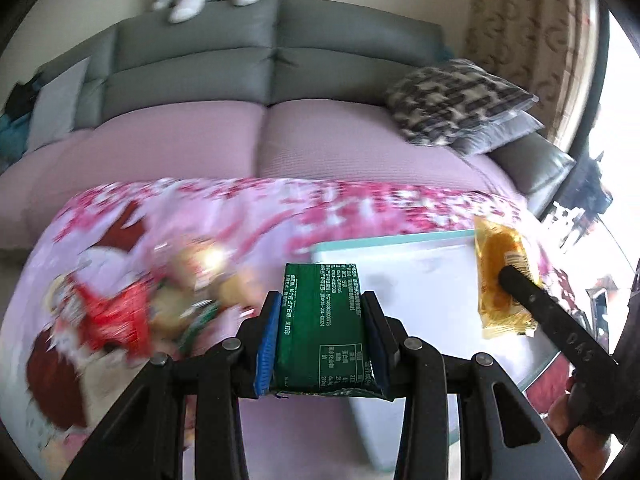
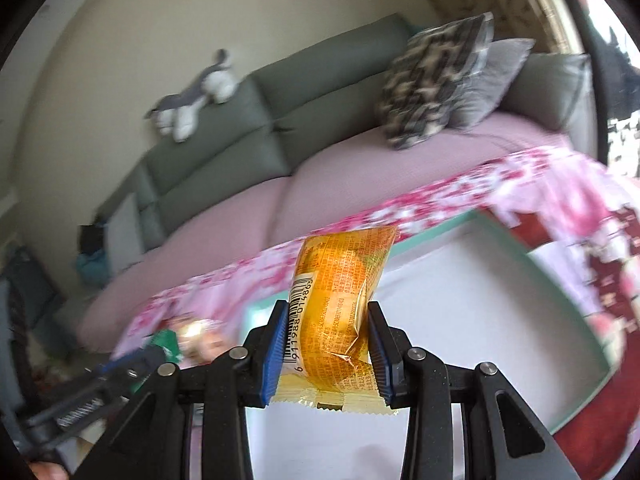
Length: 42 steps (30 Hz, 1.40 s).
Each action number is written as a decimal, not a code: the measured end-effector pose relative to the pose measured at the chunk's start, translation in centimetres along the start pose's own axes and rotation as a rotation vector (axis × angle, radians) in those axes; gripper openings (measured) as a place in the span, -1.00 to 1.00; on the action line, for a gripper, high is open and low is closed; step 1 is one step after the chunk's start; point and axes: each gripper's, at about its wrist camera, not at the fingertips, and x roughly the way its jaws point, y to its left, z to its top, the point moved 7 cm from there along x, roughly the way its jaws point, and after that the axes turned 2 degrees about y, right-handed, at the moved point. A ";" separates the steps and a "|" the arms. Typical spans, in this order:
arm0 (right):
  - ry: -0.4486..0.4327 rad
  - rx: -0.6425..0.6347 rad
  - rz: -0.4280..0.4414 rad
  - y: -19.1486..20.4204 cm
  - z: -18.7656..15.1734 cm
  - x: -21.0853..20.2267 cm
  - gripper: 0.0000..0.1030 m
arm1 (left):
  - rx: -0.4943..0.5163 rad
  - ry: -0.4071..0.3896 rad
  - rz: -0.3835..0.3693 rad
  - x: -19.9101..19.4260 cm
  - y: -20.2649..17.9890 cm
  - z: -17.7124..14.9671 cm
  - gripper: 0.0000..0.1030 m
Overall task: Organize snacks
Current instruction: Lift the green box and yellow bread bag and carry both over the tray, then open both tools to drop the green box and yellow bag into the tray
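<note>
Our left gripper [image 1: 322, 340] is clamped narrowly on a green snack packet [image 1: 325, 320], its blue pads pressing both sides. Our right gripper [image 2: 327, 350] pinches an orange snack packet [image 2: 338, 300] the same way. Both packets hang above the worktop [image 1: 240, 216] with its pink flowered cloth. The shallow white box [image 2: 480, 300] with a teal rim lies open and bare beneath them. A blurred pile of snacks [image 1: 132, 312] sits left of the box. Beyond the worktop's far edge stands a sofa [image 1: 260, 60].
</note>
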 end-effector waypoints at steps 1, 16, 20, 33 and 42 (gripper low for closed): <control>-0.001 0.016 -0.021 -1.1 0.2 0.0 -0.22 | 0.009 0.001 -0.009 0.6 -0.8 0.3 -0.20; 0.047 0.076 -0.166 -7.2 -0.2 2.1 -0.22 | 0.073 0.087 -0.071 8.6 -8.1 0.1 -0.20; 0.055 0.076 -0.166 -7.3 -0.4 2.3 -0.22 | 0.087 0.092 -0.058 9.0 -8.6 -0.2 -0.20; 0.051 0.037 -0.209 -6.9 0.0 1.4 -0.15 | 0.057 0.069 0.022 7.1 -6.9 1.3 0.55; 0.041 0.022 -0.253 -7.0 0.1 1.2 0.80 | 0.036 0.062 0.061 7.4 -5.8 1.4 0.95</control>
